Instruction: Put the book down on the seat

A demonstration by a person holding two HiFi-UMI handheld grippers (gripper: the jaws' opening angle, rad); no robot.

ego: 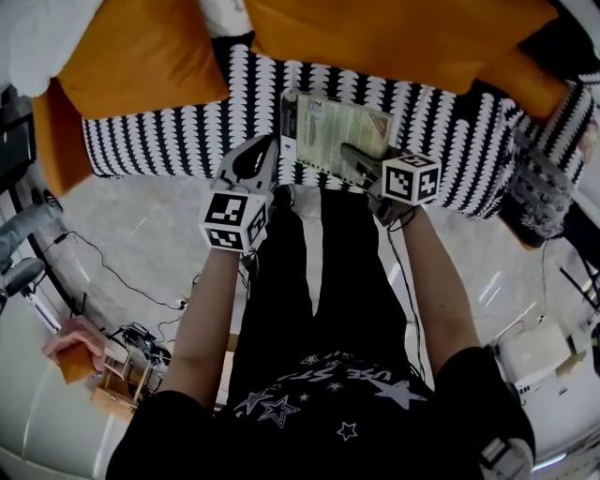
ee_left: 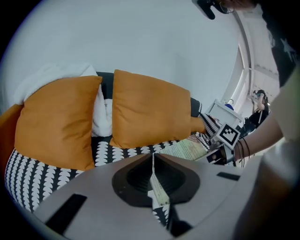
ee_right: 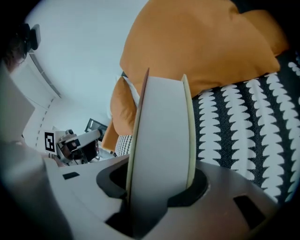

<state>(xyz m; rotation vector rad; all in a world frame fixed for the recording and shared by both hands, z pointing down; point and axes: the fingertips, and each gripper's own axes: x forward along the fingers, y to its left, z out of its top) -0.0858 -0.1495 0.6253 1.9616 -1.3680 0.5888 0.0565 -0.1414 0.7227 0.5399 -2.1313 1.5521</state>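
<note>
A pale green book point(ego: 334, 128) hangs just above the front of the black-and-white patterned seat point(ego: 159, 136). My left gripper point(ego: 272, 155) is shut on the book's left edge; in the left gripper view a thin cover edge point(ee_left: 157, 186) stands clamped between the jaws. My right gripper point(ego: 362, 166) is shut on the near right part of the book. The right gripper view shows the book point(ee_right: 161, 140) edge-on and thick between the jaws. Each gripper sees the other: the right gripper point(ee_left: 224, 143) with the book point(ee_left: 187, 149), and the left gripper point(ee_right: 70, 143).
Two orange cushions point(ego: 141, 61) point(ego: 394, 37) lean at the back of the seat, with a white pillow point(ego: 42, 28) at the far left. A grey knitted thing point(ego: 539, 192) lies at the seat's right end. Cables point(ego: 141, 333) trail on the floor at lower left.
</note>
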